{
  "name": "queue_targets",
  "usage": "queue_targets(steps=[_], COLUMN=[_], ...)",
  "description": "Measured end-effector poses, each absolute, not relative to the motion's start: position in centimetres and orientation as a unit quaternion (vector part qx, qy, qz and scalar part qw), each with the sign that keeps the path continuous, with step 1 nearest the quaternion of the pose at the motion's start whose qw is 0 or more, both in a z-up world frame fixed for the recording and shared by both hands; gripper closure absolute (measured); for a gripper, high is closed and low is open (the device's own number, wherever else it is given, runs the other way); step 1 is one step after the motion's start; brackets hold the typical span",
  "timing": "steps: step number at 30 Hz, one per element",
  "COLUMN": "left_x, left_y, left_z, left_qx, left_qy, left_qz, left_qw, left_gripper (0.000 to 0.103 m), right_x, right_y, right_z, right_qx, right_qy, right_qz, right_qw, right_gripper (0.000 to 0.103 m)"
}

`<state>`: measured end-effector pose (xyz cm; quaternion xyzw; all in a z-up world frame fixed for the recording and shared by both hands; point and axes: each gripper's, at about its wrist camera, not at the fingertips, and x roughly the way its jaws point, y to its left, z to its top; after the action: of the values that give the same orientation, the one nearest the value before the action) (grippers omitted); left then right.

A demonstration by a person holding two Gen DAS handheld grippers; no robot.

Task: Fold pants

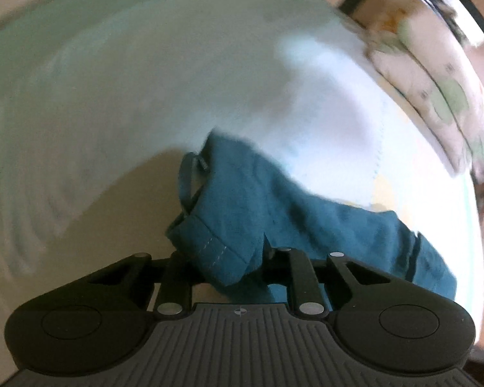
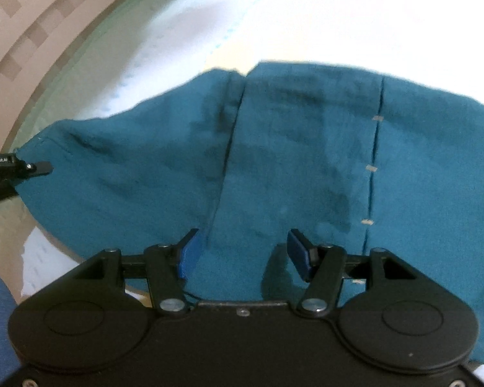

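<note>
The teal pants (image 2: 290, 161) lie spread on a pale bed sheet (image 2: 306, 25), with seams and white stitch marks showing. My right gripper (image 2: 242, 254) is open, its blue pads either side of the cloth at the near edge. My left gripper (image 1: 226, 267) is shut on a hemmed edge of the pants (image 1: 242, 200), lifted above the bed; its fingertips are hidden by the cloth. In the right wrist view the left gripper (image 2: 42, 167) shows at the far left, holding the pants' corner.
The pale sheet (image 1: 306, 96) fills the left wrist view, blurred. A flowered pillow or quilt (image 1: 435, 90) lies along the right. A tiled floor (image 2: 22, 32) runs past the bed's left edge.
</note>
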<state>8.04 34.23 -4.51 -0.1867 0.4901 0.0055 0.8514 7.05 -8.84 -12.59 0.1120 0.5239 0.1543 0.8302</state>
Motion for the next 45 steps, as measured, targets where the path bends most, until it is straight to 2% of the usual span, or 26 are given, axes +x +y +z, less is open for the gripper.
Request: queue_targets(steps=[4, 9, 13, 18, 25, 30, 33, 38, 45], left_x=[9.9, 10.7, 10.8, 10.6, 9.1, 7.5, 6.7, 5.8, 3.0], left_y=[31.2, 23.9, 16.9, 7.5, -2.9, -5.9, -6.8, -7.0, -4.0], left_z=[0.0, 6.1, 8.0, 5.2, -5.0, -10.0, -10.8, -10.0, -6.2], left_qx=[-0.146, -0.06, -0.031, -0.002, 0.016, 0.041, 0.065, 0.072, 0.078], left_qy=[0.484, 0.444, 0.415, 0.412, 0.471, 0.503, 0.503, 0.485, 0.445], left_qz=[-0.024, -0.078, -0.132, -0.199, -0.246, -0.254, -0.256, -0.263, -0.289], left_qw=[0.862, 0.891, 0.9, 0.889, 0.847, 0.825, 0.823, 0.831, 0.844], left_gripper=[0.083, 0.083, 0.083, 0.083, 0.082, 0.072, 0.059, 0.055, 0.054], right_x=[7.0, 6.9, 6.4, 5.4, 4.4, 4.0, 4.2, 4.1, 4.1], right_y=[-10.2, -12.4, -14.9, -19.5, -26.1, -28.5, -28.5, -28.7, -28.9], right_z=[-11.9, -11.5, -11.2, -10.5, -9.8, -9.7, -10.0, -9.7, -9.7], right_qx=[0.123, 0.149, 0.163, 0.191, 0.245, 0.264, 0.271, 0.281, 0.287], right_qy=[0.52, 0.519, 0.518, 0.512, 0.497, 0.488, 0.486, 0.484, 0.483], right_qz=[0.148, 0.126, 0.101, 0.051, -0.017, -0.036, -0.037, -0.03, -0.014], right_qw=[0.832, 0.832, 0.834, 0.836, 0.832, 0.831, 0.83, 0.829, 0.827], right_gripper=[0.039, 0.039, 0.039, 0.039, 0.039, 0.039, 0.039, 0.039, 0.039])
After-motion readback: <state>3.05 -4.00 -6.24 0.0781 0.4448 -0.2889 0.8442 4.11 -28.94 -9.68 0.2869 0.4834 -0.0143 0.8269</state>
